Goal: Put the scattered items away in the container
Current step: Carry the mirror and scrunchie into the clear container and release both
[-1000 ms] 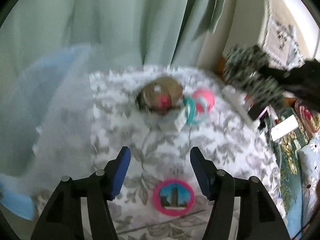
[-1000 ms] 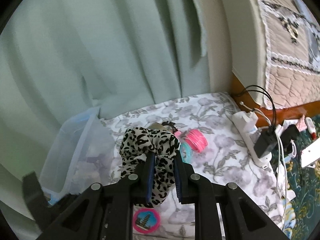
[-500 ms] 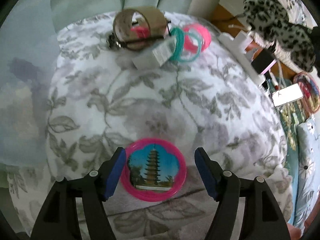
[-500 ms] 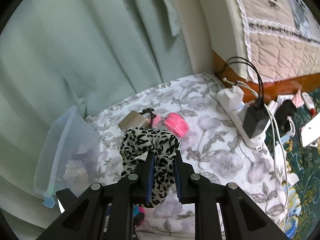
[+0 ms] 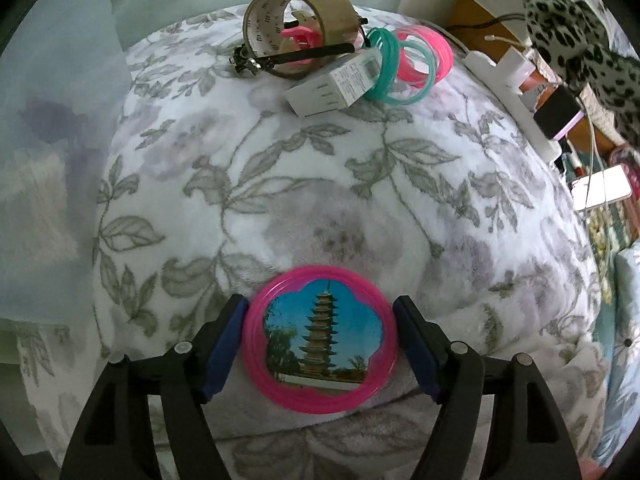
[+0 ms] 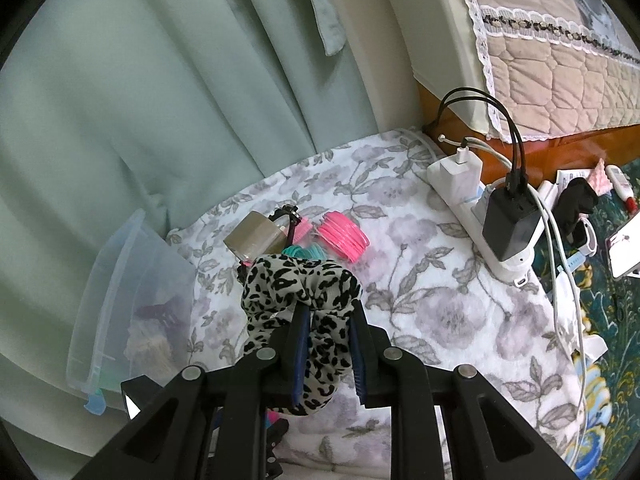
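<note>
My left gripper (image 5: 320, 312) is open, its blue pads on either side of a round pink-rimmed pagoda picture disc (image 5: 320, 334) lying on the floral blanket (image 5: 304, 184). My right gripper (image 6: 328, 320) is shut on a leopard-print scrunchie (image 6: 300, 284), held above the blanket; the scrunchie also shows in the left wrist view (image 5: 576, 40). A tape roll (image 5: 296, 24), a small white box (image 5: 336, 86) and pink and teal coil rings (image 5: 412, 60) lie at the far side. The clear plastic container (image 6: 132, 304) stands at the left.
A white power strip (image 6: 480, 208) with chargers and cables lies along the blanket's right edge. A phone (image 6: 624, 248) and small clutter lie on the patterned bedding beyond. Green curtains (image 6: 160, 80) hang behind. The container holds some items.
My left gripper dropped down and forward until its open fingers straddle the pagoda disc. My right gripper rose and moved right, still holding the scrunchie.
</note>
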Demonstrator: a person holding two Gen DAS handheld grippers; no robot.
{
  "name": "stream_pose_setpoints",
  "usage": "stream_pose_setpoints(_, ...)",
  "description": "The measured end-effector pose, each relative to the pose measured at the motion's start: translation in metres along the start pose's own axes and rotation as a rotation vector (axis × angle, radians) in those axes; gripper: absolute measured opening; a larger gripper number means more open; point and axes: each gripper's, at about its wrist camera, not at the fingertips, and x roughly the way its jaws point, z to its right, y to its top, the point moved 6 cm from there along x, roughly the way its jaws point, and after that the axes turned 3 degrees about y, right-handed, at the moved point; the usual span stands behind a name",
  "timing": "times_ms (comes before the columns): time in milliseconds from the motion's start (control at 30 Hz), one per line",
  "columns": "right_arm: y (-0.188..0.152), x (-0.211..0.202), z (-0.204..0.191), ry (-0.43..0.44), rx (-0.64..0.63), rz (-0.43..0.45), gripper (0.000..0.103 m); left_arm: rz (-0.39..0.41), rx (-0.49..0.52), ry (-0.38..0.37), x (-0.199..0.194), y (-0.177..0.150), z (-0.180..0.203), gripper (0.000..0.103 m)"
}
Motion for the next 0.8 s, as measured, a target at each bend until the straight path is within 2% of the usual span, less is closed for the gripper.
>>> stream_pose_setpoints(167,0.001,-0.003,-0.003,-0.001,-0.008,0.006,0.021,0.01,-0.015,-0.011,-0.004,-0.004,0.002,0.074)
stream_pose_setpoints(300,0.002,-0.008,-0.008,-0.003,-0.021,0.014,0.021,0.052,-0.02,-0.014,-0.016,-0.004,0.004,0.074)
stream_pose_setpoints(433,0.004,-0.016,-0.019,-0.006,-0.048,0.032,0.021,0.134,-0.013,-0.029,-0.042,0.004,0.006,0.074)
stream_pose_setpoints(600,0.009,-0.032,-0.039,-0.011,-0.095,0.069,0.021,0.288,-0.002,-0.043,-0.091,0.027,-0.004,0.074)
stream_pose_setpoints(800,0.017,-0.052,-0.073,-0.009,-0.173,0.124,0.022,0.459,-0.041,-0.038,-0.15,0.046,-0.038,0.074)
